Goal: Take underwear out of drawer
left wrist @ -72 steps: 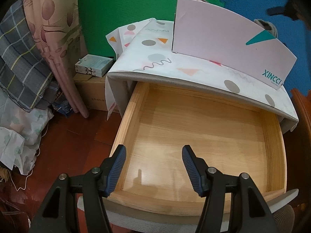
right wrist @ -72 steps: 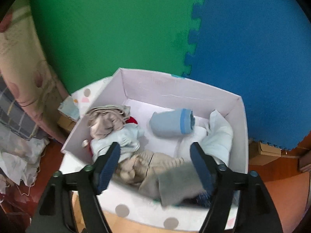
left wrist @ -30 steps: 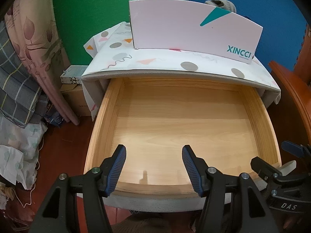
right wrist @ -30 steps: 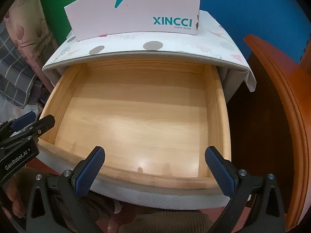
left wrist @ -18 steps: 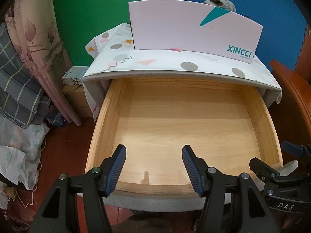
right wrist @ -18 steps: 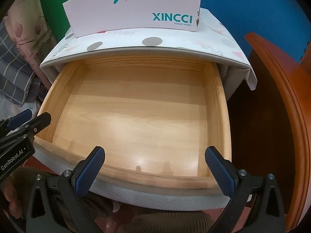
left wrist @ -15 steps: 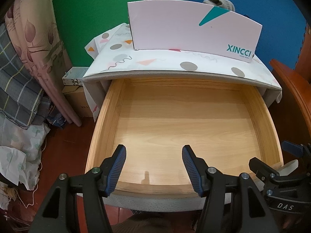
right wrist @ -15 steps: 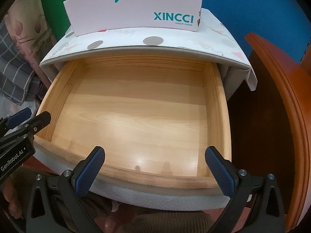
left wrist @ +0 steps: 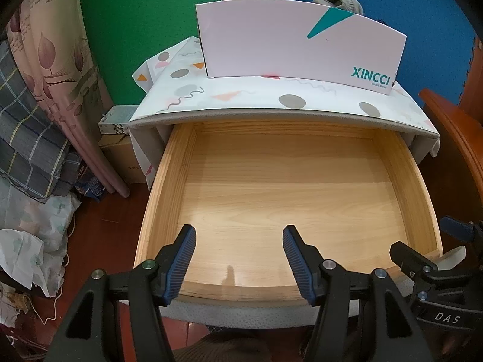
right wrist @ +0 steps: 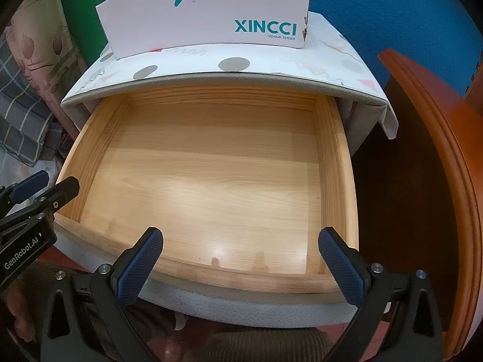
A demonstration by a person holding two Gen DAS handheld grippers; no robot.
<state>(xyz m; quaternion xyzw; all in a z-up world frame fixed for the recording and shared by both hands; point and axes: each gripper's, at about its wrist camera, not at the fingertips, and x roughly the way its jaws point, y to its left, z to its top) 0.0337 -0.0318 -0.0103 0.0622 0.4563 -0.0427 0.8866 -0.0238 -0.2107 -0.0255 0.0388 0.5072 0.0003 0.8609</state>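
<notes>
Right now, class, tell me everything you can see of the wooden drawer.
The drawer is pale, glossy wood with visible grain: a flat bottom boxed by four low walls. It stands pulled well out from under a cloth-covered top, level, and nothing lies in it. A grey-white padded strip runs along its front edge. Neither gripper touches it.

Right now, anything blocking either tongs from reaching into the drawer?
Nothing visible. Left tongs and right tongs hang open over the pulled-out drawer; its bare wooden floor shows no underwear.
</notes>
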